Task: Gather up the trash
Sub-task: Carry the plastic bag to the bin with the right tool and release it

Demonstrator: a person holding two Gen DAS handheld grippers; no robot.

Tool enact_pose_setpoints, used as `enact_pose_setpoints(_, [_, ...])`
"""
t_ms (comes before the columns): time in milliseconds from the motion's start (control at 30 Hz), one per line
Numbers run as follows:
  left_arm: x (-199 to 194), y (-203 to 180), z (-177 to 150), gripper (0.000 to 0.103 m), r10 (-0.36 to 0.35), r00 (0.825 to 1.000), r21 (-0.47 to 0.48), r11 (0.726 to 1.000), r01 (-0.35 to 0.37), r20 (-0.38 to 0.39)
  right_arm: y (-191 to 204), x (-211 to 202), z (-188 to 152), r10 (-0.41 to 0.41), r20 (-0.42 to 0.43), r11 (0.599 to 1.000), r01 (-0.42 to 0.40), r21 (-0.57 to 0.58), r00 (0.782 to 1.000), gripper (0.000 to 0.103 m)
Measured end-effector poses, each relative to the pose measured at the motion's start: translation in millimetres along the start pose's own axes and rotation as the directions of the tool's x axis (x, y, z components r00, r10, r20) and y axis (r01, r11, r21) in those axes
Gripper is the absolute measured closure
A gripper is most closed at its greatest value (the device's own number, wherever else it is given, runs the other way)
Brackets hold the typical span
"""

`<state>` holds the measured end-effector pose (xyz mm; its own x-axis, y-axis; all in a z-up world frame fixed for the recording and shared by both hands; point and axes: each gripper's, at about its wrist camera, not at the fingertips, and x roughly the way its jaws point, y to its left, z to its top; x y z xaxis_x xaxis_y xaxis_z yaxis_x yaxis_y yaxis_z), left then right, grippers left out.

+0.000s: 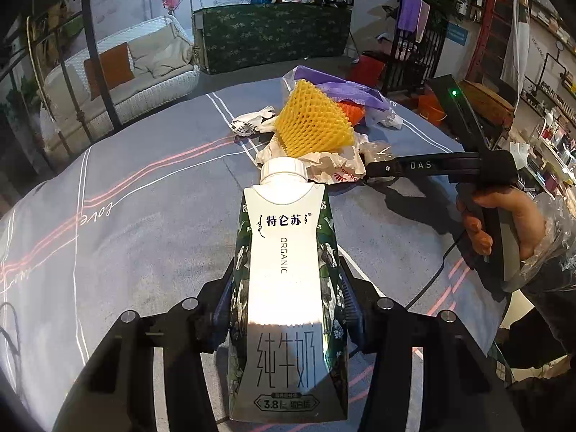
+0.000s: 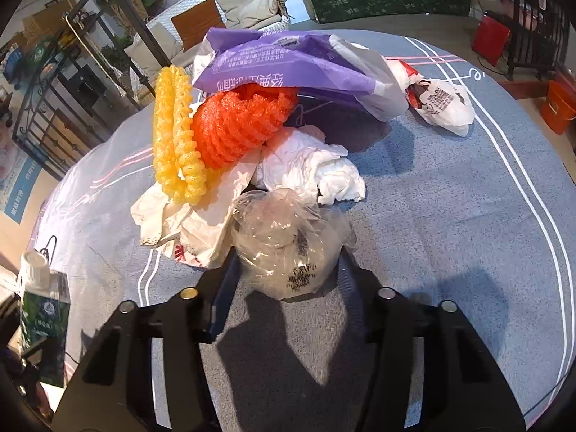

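Note:
My left gripper [image 1: 286, 288] is shut on a white and green milk carton [image 1: 284, 252] with a white screw cap, held above the blue-grey tablecloth [image 1: 144, 234]. The carton [image 2: 43, 309] also shows at the left edge of the right wrist view. My right gripper [image 2: 286, 270] has its fingers closed against a crumpled clear plastic bag [image 2: 288, 241] at the near edge of the trash pile. Behind it lie a white paper bag [image 2: 201, 223], white tissue [image 2: 316, 169], a yellow foam net [image 2: 176, 136], an orange foam net [image 2: 237, 126] and a purple bag [image 2: 280, 61].
A red and white wrapper [image 2: 442, 104] lies apart at the far right of the round table. A person's hand [image 1: 504, 223] holds the right gripper's handle, with a black cable trailing below. Orange buckets [image 2: 558, 104] and a wicker sofa [image 1: 144, 72] stand beyond the table's edge.

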<state>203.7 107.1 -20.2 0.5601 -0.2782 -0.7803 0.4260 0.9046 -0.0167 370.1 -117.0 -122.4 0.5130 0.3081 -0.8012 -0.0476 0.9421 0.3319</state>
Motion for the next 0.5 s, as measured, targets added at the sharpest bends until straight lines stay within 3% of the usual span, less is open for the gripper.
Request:
enact_pose_setpoints(267, [-2.7,-1.8,-6.6,0.052,-0.074,0.996,-0.156,0.985,0.079,0.040,-1.1,-28.0,-14.8,-0.021,0.057,1.000,0.022,-0.014,0.998,0.055])
enact_pose_setpoints(367, [-6.2,-9.3,-7.3,0.052,-0.033,0.996,-0.162,0.986,0.045,0.077,-2.0,-49.7,-26.5,-0.037,0.099,0.998,0.041,-0.037,0.994,0.055])
enact_pose_setpoints(500, [-5.6,-30.9,-6.4,0.052,-0.067,0.994,-0.146,0.986,0.079,0.088,-8.3,-80.1,-41.3,-0.064,0.154,0.997,0.071,-0.041,0.986,0.055])
